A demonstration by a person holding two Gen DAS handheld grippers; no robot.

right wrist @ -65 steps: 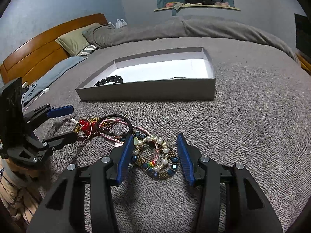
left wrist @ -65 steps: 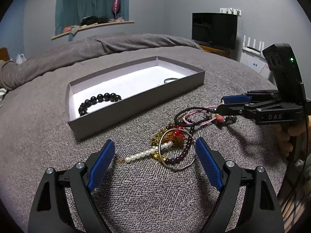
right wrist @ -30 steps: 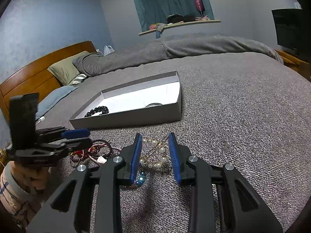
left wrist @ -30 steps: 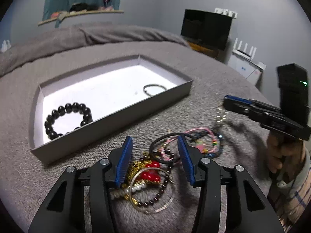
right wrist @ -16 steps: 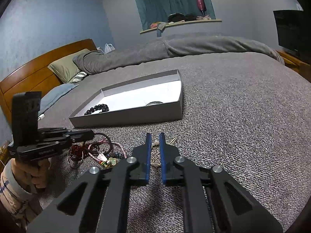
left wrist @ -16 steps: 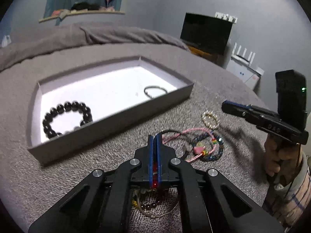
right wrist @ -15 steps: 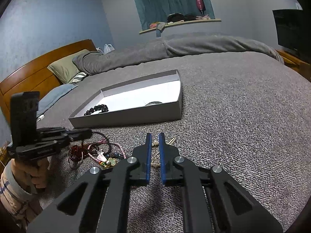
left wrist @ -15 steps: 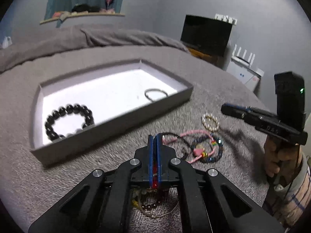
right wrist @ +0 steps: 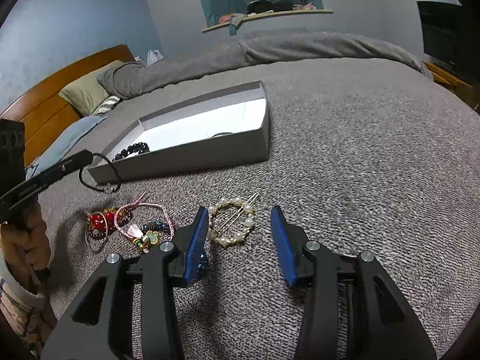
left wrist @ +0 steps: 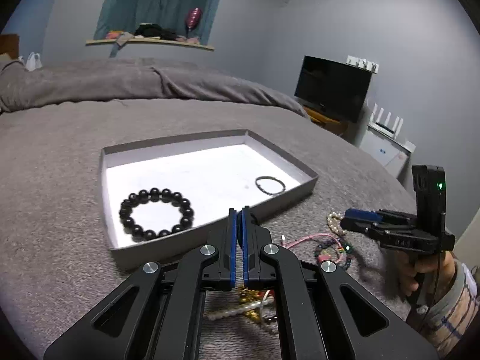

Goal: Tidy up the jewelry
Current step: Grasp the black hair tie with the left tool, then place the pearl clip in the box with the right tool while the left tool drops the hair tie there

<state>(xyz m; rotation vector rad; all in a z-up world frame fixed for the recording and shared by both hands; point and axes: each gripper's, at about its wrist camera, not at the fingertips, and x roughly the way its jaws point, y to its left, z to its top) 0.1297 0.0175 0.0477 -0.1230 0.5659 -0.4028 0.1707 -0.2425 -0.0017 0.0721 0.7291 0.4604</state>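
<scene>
A grey box on the bed holds a black bead bracelet and a thin dark ring. My left gripper is shut on a black cord bracelet and holds it lifted by the box's near wall; the cord only shows in the right wrist view, hanging from the left gripper. My right gripper is open over a pearl-and-gold hair clip lying on the blanket. A pile of pink, red and beaded bracelets lies to its left.
The grey blanket covers the bed. A rolled duvet lies behind the box. A TV and white cabinet stand at the right. A wooden headboard and pillows are at the far left in the right wrist view.
My left gripper has lifted the black cord bracelet off the pile toward the box. My right gripper has opened and let the pearl clip drop onto the blanket.
</scene>
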